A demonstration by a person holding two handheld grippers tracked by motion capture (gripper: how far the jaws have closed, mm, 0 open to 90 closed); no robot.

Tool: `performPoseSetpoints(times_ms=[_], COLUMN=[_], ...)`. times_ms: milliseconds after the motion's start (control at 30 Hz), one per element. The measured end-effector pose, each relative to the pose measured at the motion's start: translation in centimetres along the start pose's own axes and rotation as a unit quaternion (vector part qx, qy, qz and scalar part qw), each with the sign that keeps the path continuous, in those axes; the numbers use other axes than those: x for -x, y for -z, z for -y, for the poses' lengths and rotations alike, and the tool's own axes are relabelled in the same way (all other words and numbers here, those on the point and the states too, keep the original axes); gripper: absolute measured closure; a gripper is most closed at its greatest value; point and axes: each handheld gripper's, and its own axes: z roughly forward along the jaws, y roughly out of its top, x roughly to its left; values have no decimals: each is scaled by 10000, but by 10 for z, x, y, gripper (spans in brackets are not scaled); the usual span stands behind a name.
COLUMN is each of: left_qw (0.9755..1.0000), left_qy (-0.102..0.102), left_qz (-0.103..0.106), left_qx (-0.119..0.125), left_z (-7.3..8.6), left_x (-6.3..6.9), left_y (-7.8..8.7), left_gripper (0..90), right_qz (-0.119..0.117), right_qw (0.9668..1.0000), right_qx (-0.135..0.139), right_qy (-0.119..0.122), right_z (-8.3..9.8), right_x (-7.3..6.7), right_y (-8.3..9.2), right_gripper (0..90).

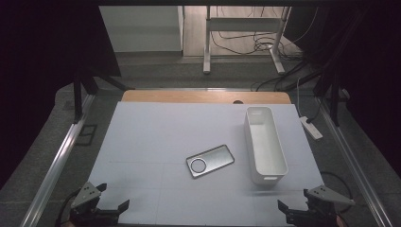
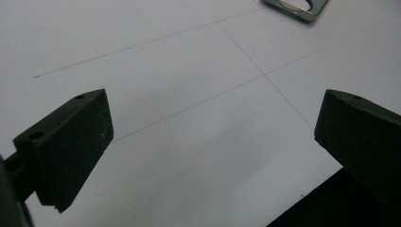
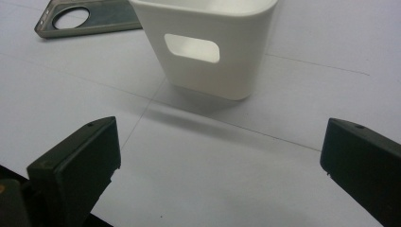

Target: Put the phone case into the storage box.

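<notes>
Ahead: white bin (image 3: 208,47) near right gripper (image 3: 220,161) — apart; jaws wide.

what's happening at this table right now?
Nothing is being handled yet. The left gripper and right gripper sit at the near edge of the white table, jaws wide open and empty. A grey phone case lies flat mid-table, apart from a long white bin standing upright to its right. The right gripper faces the bin's near end.
</notes>
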Motion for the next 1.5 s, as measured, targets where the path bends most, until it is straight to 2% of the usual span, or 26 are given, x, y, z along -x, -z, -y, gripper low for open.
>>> performPoseSetpoints(times_ms=[367, 1100, 1233, 1500], left_qw=[10000, 9997, 9996, 9995], left_qy=[65, 133, 116, 96], left_qz=[22, 2, 88, 212], left_qx=[-45, -184, -225, -208], left_z=[0, -2, -6, -13], left_x=[-2, -3, -1, 2], left_y=[-1, -3, -6, -13], left_gripper=[0, 0, 0, 0], right_qz=[30, 8, -16, -25], right_qw=[9999, 9999, 10000, 9999], right_qx=[-4, -11, 19, 2], right_qy=[109, 123, 64, 115], right_z=[0, 0, 0, 0], right_x=[-3, -3, -2, -2], right_y=[0, -1, 0, -1], right_gripper=[0, 0, 0, 0])
